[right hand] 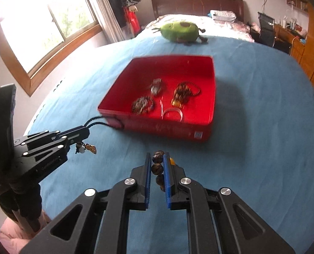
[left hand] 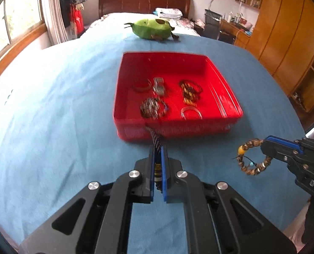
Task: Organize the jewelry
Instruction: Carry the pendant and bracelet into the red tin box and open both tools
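Note:
A red tray [left hand: 227,97] [right hand: 212,89] sits on the blue bedspread and holds several bracelets and rings [left hand: 188,91] [right hand: 182,93]. My left gripper [left hand: 158,148] [right hand: 87,130] is shut on a dark braided cord necklace [left hand: 156,139] [right hand: 97,123], just short of the tray's near wall; small charms [right hand: 87,148] hang below it. My right gripper [right hand: 158,155] [left hand: 265,141] is shut on a brown beaded bracelet [left hand: 253,158] [right hand: 158,166] with an amber bead, held above the spread to the right of the tray's front.
A green plush toy [left hand: 152,28] [right hand: 179,31] lies beyond the tray. Headboard and pillows are at the far end. A window is on the left; wooden wardrobes [left hand: 288,31], a desk and a chair are on the right.

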